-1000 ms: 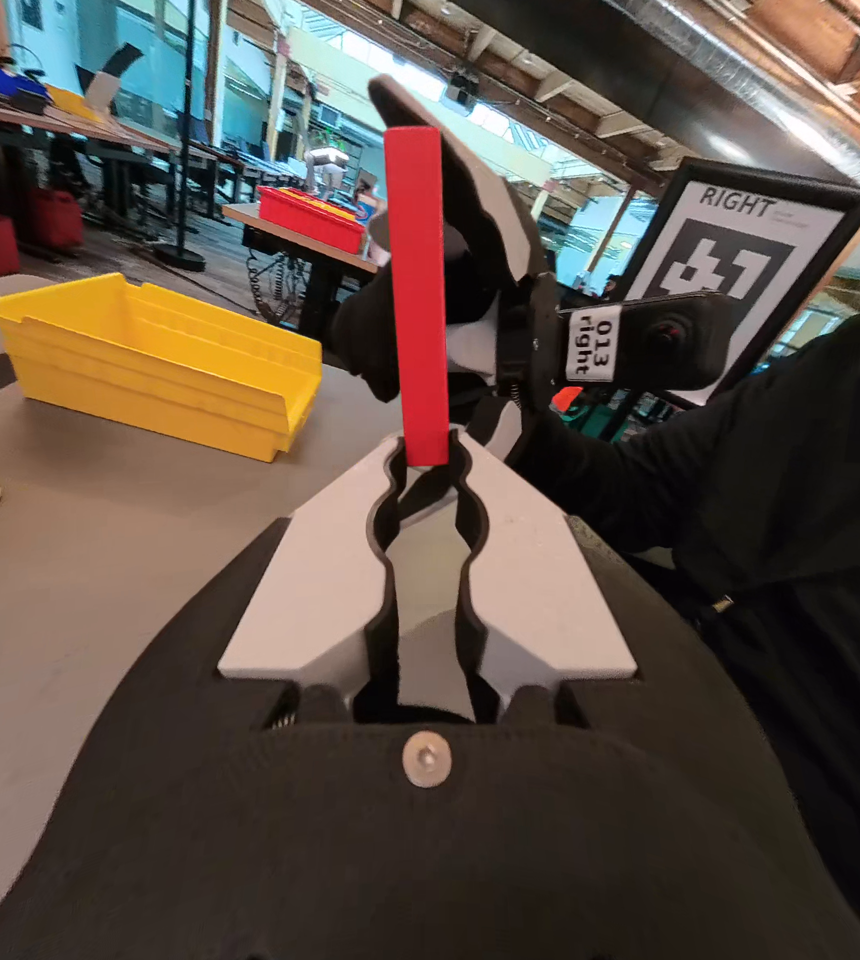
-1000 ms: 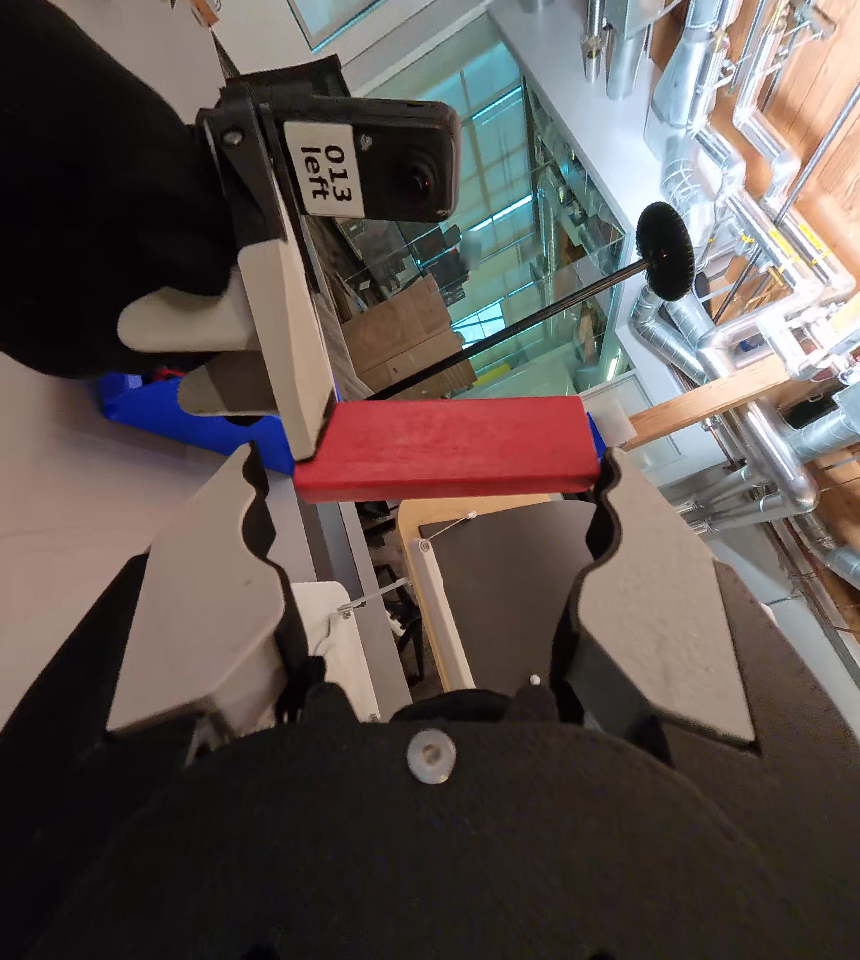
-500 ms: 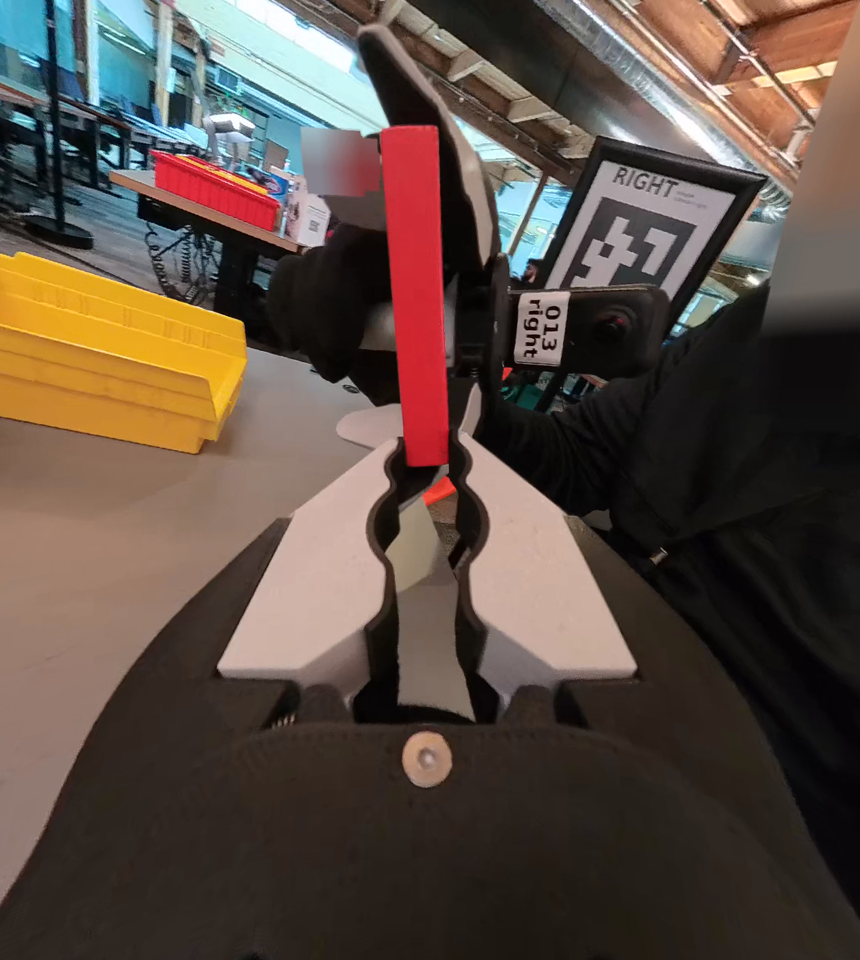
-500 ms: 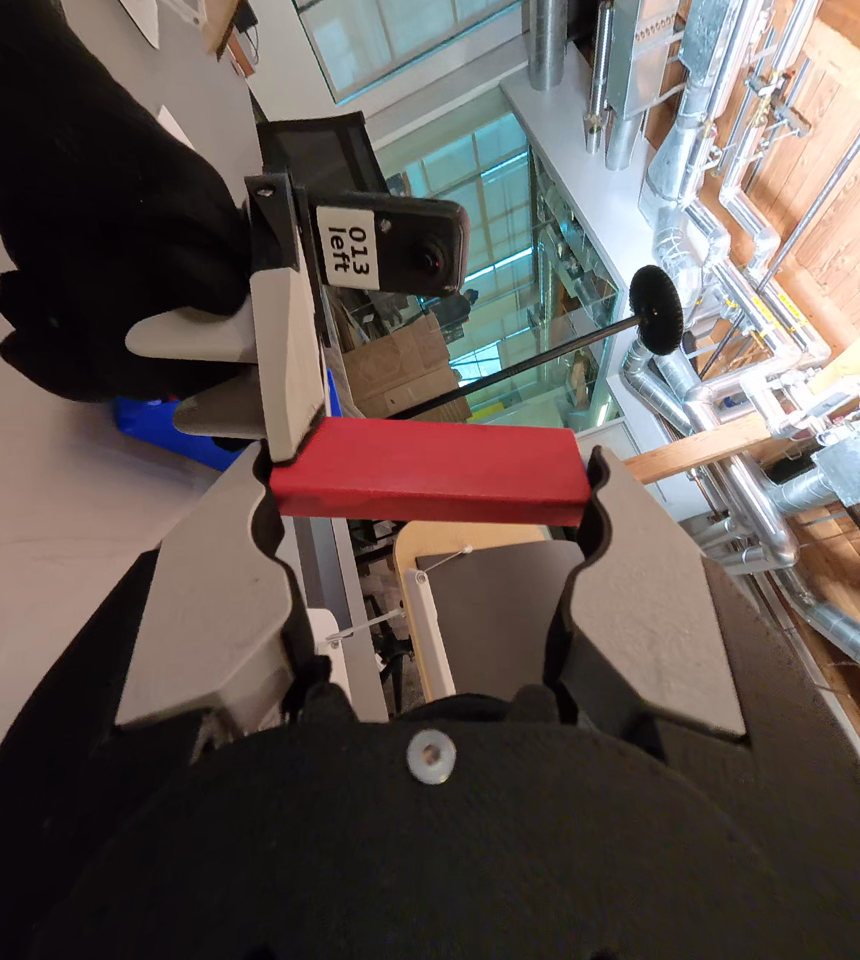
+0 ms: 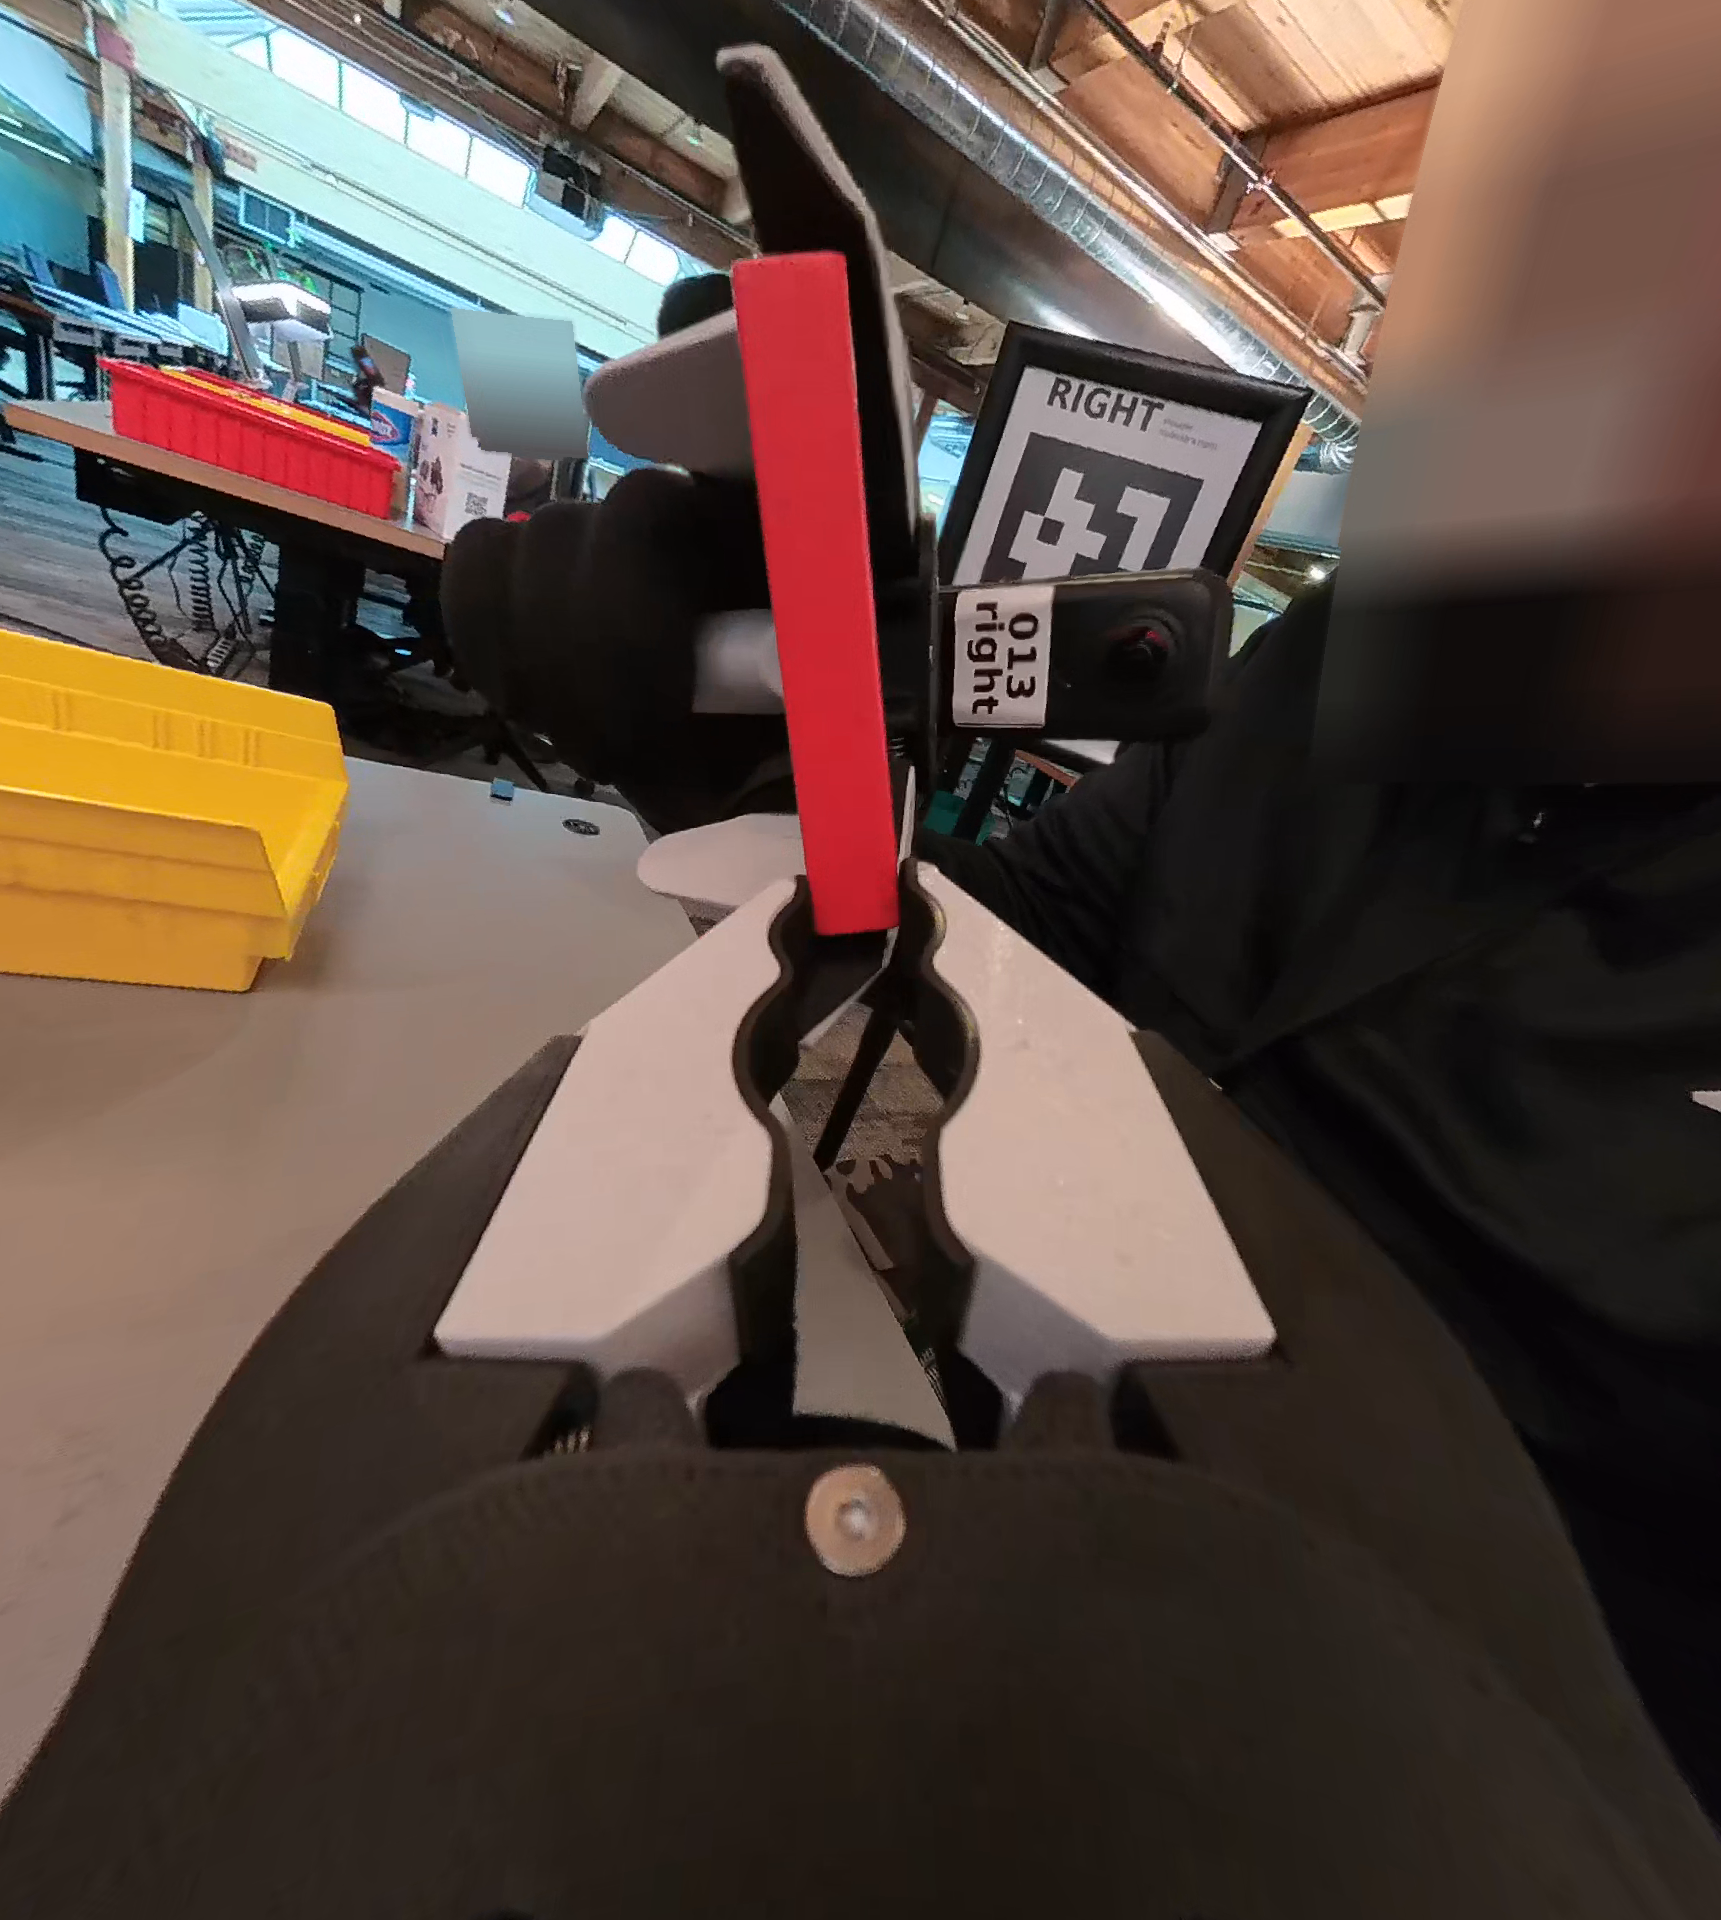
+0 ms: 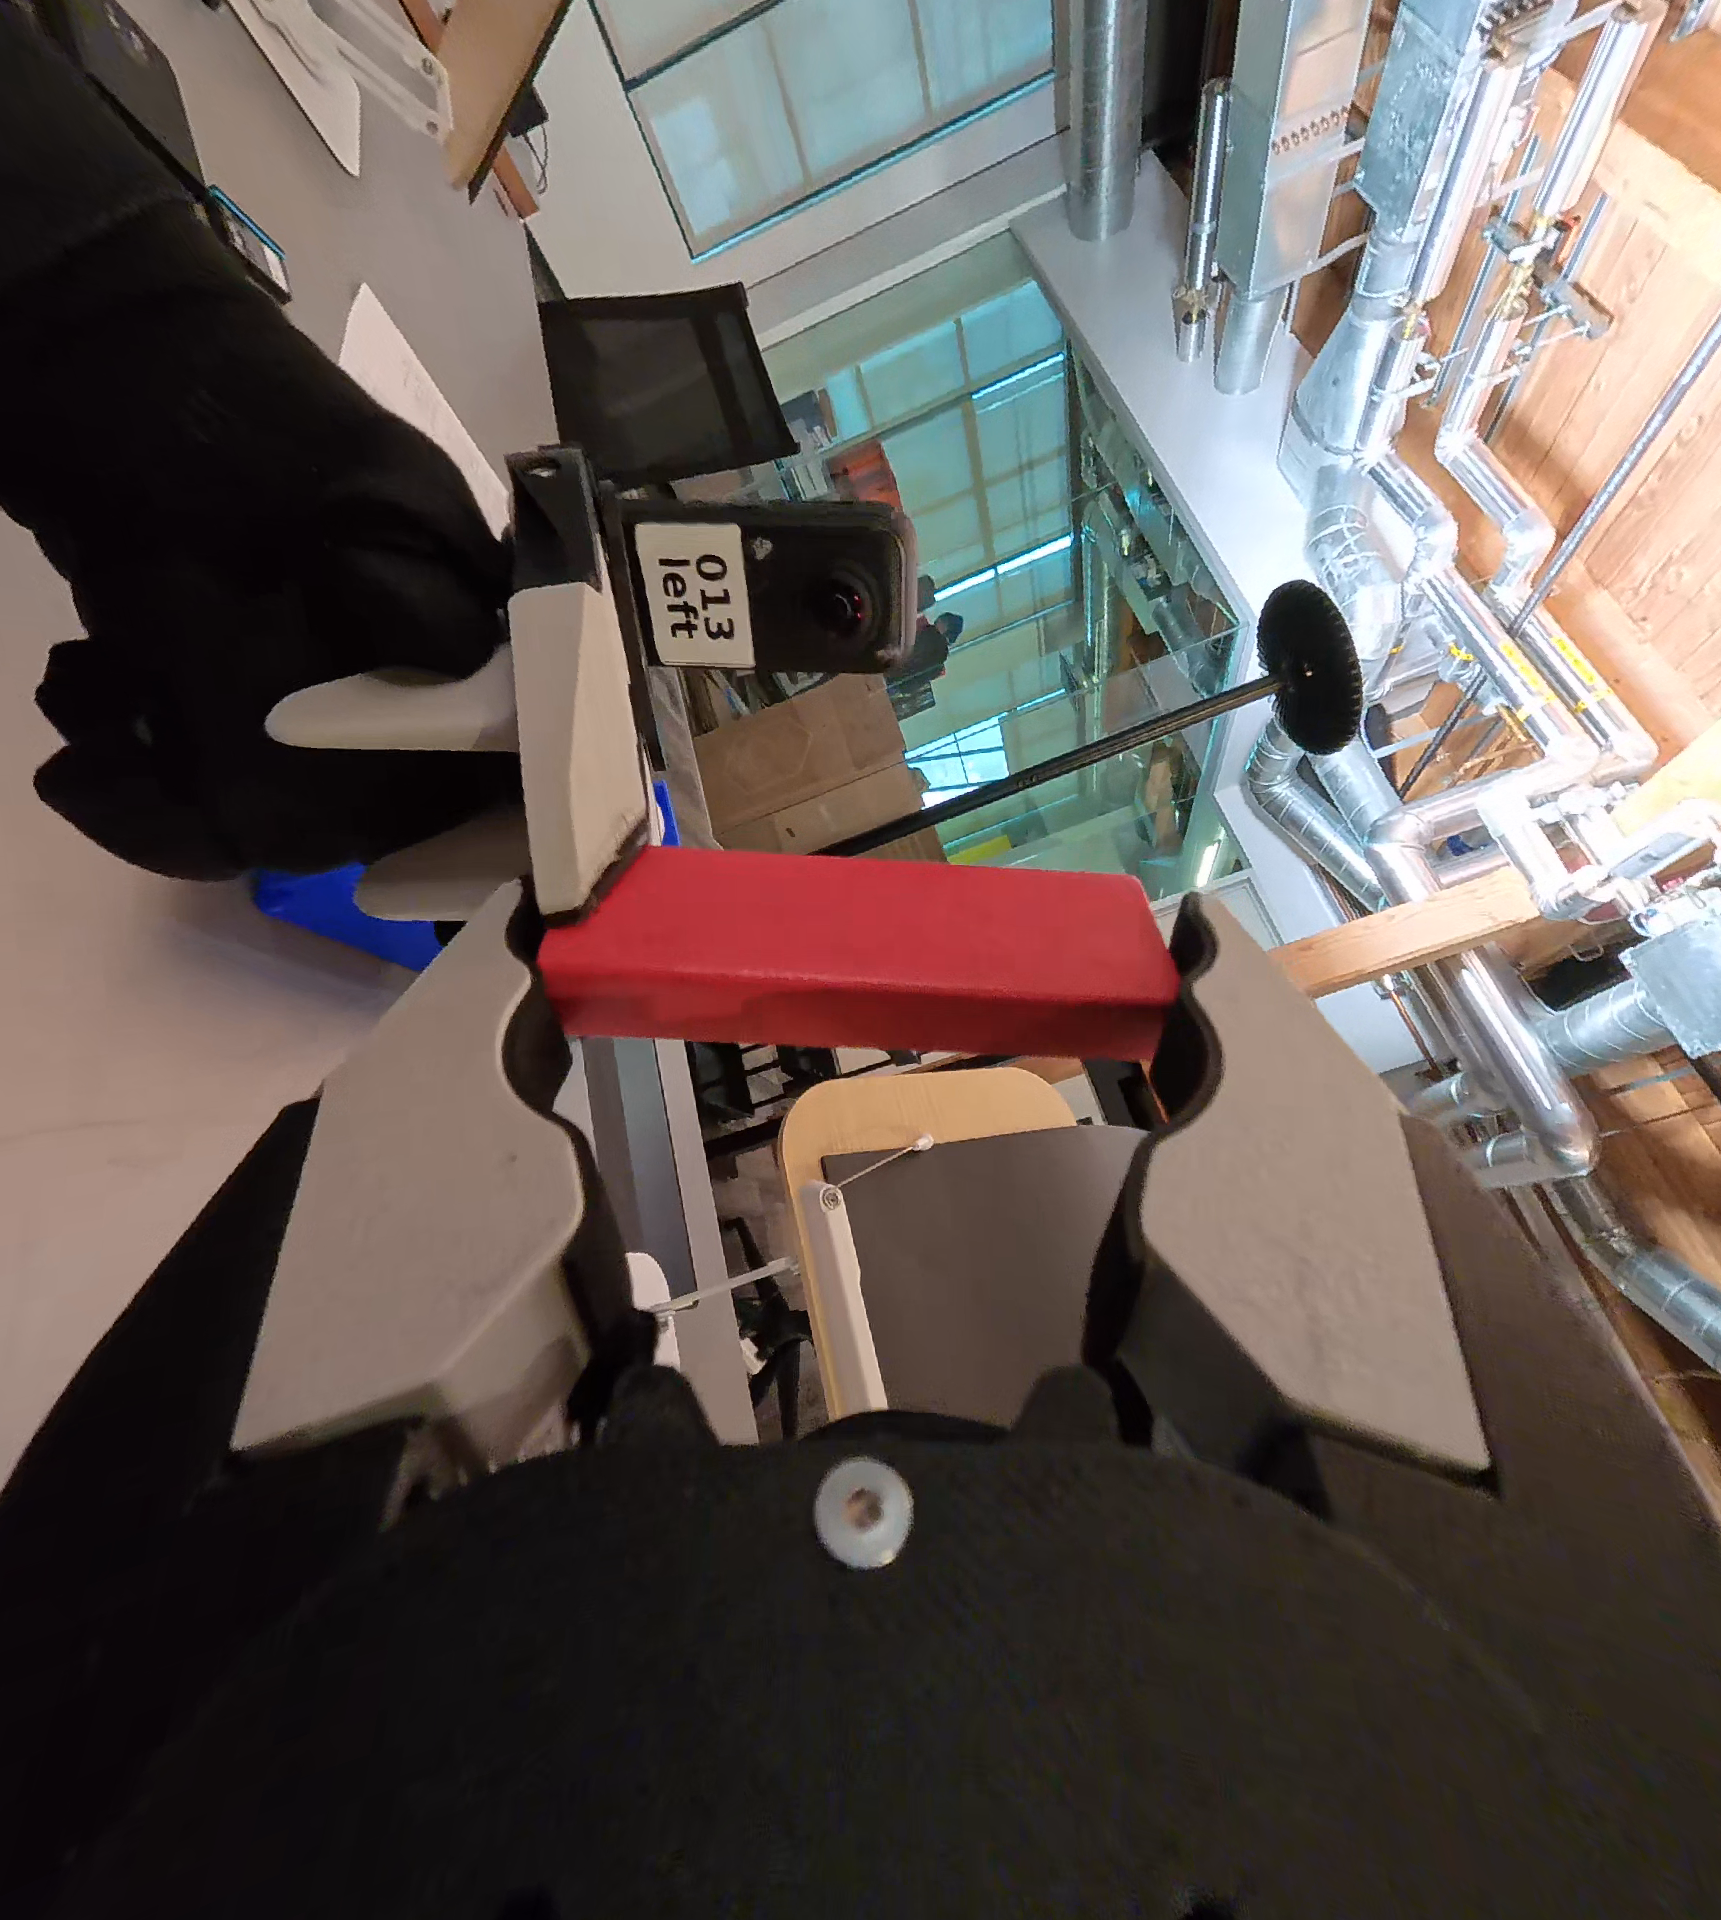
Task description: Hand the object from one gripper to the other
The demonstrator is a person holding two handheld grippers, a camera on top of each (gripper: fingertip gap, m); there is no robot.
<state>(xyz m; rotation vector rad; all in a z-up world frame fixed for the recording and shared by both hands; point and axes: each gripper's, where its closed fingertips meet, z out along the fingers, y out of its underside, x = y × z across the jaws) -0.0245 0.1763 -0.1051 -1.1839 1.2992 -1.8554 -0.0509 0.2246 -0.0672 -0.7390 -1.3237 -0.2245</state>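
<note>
A long red block point(image 5: 820, 582) stands upright in the left wrist view. My left gripper point(image 5: 854, 909) is shut on its lower end. In the right wrist view the block point(image 6: 851, 961) lies crosswise between the fingertips of my right gripper point(image 6: 856, 971), whose jaws press on the block's two ends, so it is shut on the block lengthwise. A finger point(image 6: 575, 769) of the left gripper clamps the block's left end there. In the left wrist view the right gripper's upper finger point(image 5: 814, 177) rises behind the block's top. Both are held by black-gloved hands above the grey table point(image 5: 212, 1143).
A yellow bin point(image 5: 108, 810) sits on the table at the left. A red tray point(image 5: 243, 436) stands on a far table. A blue bin point(image 6: 316, 904) lies behind the left hand. The person's black sleeve point(image 5: 1407, 1039) fills the right side.
My right gripper's fingers have closed in from a wider gap onto the two ends of the red block. My left gripper has kept hold of the block's end throughout.
</note>
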